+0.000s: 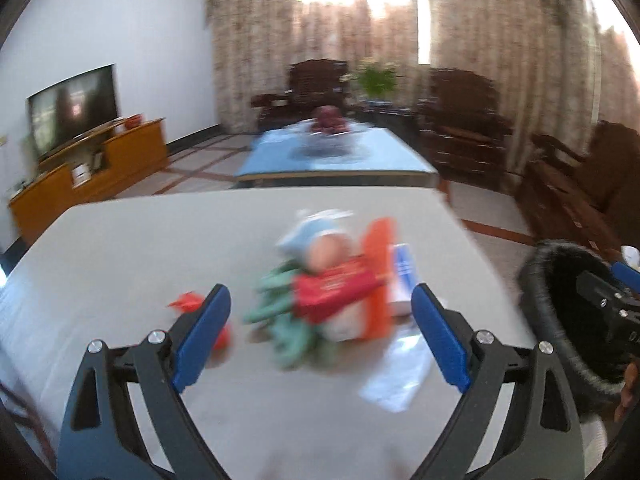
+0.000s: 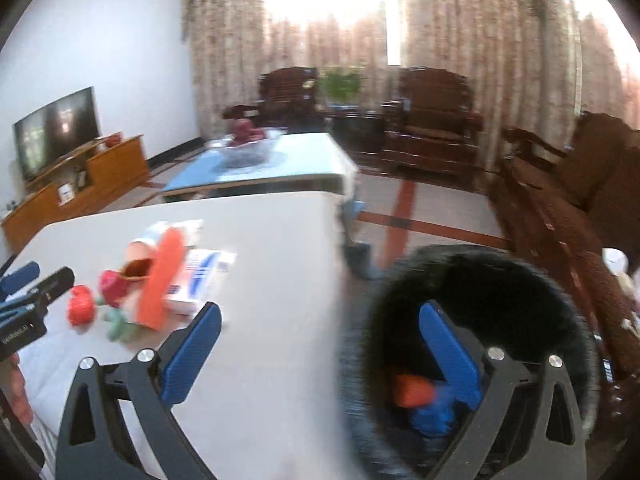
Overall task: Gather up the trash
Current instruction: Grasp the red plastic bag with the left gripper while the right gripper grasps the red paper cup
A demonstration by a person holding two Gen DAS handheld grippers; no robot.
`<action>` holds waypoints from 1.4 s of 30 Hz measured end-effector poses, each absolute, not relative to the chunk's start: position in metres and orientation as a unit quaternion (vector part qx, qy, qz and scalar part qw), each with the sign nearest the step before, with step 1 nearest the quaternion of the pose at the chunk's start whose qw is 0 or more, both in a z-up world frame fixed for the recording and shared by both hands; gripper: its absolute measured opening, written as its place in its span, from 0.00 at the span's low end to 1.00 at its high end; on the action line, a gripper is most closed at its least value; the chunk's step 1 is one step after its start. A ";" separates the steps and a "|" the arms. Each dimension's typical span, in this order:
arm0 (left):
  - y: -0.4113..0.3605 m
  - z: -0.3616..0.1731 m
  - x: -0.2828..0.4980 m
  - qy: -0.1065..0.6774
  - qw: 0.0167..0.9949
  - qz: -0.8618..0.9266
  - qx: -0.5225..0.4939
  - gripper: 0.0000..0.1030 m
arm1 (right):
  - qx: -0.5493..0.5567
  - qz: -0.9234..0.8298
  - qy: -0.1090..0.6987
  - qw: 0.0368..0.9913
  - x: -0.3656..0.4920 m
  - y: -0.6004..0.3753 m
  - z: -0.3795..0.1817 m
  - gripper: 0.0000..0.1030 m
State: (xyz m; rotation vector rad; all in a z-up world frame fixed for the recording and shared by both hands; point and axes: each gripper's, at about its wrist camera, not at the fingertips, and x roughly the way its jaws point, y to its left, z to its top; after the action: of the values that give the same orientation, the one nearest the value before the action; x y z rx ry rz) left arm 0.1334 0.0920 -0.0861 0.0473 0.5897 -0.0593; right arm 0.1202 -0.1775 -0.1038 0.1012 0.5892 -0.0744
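A blurred heap of trash [image 1: 332, 288] lies on the white table [image 1: 120, 248]: a red packet, an orange wrapper, green scraps, a white and blue box. A small red wrapper [image 1: 186, 302] lies to its left. My left gripper [image 1: 322, 320] is open and empty, just short of the heap. My right gripper [image 2: 320, 344] is open and empty at the table's right edge, its right finger over the black bin [image 2: 472, 344]. The bin holds orange and blue trash [image 2: 420, 396]. The heap also shows in the right wrist view [image 2: 160, 284].
A clear plastic sheet [image 1: 400, 372] lies on the table near my left gripper's right finger. The bin [image 1: 560, 312] stands off the table's right side. Behind are a blue coffee table [image 1: 332, 156], dark wooden chairs [image 1: 460, 132] and a TV cabinet [image 1: 88, 172].
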 end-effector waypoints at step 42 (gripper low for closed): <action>0.214 -0.140 0.183 0.343 0.937 0.066 -0.009 0.19 | -0.015 0.123 0.328 0.937 0.208 -0.006 -0.141 0.38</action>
State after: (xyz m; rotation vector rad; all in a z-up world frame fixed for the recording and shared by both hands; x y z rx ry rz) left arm 0.1829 0.2137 -0.1401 -0.0177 0.7014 0.1344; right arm 0.2081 -0.0057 -0.1408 -0.0302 0.6696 0.2504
